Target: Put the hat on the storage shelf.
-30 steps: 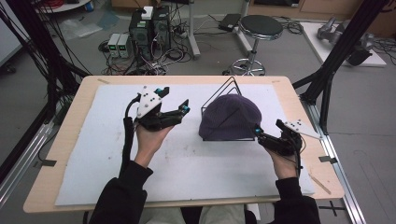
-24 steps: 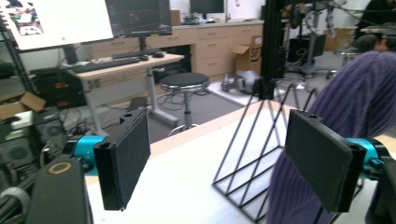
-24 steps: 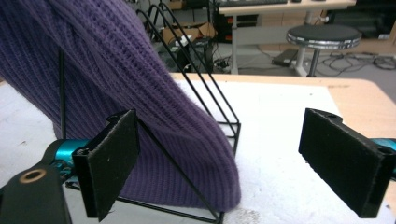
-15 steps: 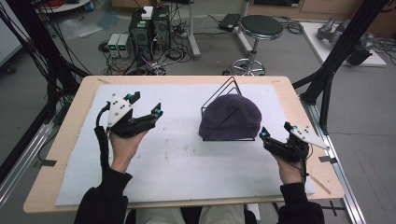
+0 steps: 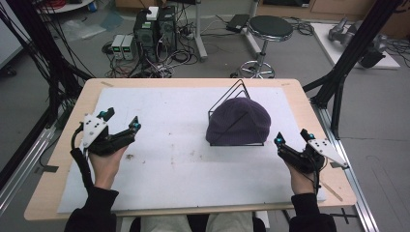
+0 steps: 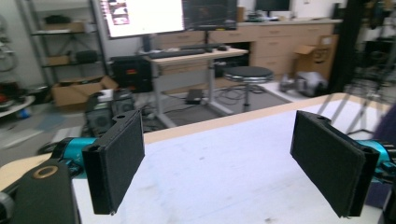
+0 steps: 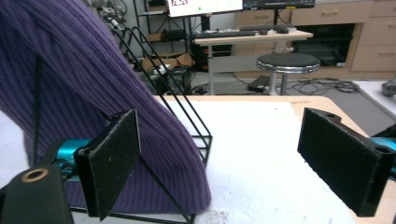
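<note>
A ribbed purple beanie drapes a black wire stand near the counter's right edge; the left gripper's fingers have just been opening and stand wide and empty, and the right gripper's fingers are wide and empty too.

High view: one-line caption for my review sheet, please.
Purple beanie draped over black wire stand; both open tools, left and right, held apart from it.

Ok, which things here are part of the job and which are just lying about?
Part of the job: purple hat, wire rack, left gripper, right gripper, both open.
Just lying about: stool, computer boxes, floor cables.
</note>
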Tool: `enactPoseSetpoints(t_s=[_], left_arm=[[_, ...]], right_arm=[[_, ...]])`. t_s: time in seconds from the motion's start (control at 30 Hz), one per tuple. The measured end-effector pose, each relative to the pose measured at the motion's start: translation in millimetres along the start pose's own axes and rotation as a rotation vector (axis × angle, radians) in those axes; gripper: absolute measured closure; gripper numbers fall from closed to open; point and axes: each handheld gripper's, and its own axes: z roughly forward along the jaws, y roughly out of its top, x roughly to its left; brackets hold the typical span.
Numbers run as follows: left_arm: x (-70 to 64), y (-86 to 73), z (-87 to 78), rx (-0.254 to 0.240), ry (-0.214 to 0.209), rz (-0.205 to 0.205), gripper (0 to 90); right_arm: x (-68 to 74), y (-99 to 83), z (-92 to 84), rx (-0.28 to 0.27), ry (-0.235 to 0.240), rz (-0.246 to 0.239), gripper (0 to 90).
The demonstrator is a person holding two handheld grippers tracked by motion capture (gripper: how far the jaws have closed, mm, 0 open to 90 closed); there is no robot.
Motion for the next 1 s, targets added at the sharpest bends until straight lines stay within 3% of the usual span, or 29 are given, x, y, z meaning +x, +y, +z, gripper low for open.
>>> enactPoseSetpoints(t_s=[0.23, 0.53, 0.7, 0.83, 1.0], left_arm=[[15.8, -19.4, -12.1, 0.030, 0.091, -0.023, 16.3], [26.7, -42.6, -26.2, 0.050, 0.159, -0.064, 15.9], [21.8, -59.2, -36.6, 0.050, 0.211, -0.031, 15.4], [22.1, -70.8, -36.1, 0.100, 0.188, -0.059, 14.4], [21.1, -71.1, -37.4, 0.091, 0.177, -0.075, 14.5]], right_arm=[[1.5, -10.5, 2.2, 0.010, -0.021, -0.022, 15.4], [8.2, -24.6, 7.5, 0.021, -0.042, -0.064, 15.2], [14.5, -30.5, 12.8, 0.048, -0.044, -0.081, 14.7], [16.8, -33.8, 13.7, 0.055, -0.067, -0.081, 14.4], [19.8, -35.4, 12.8, 0.047, -0.063, -0.088, 14.3]])
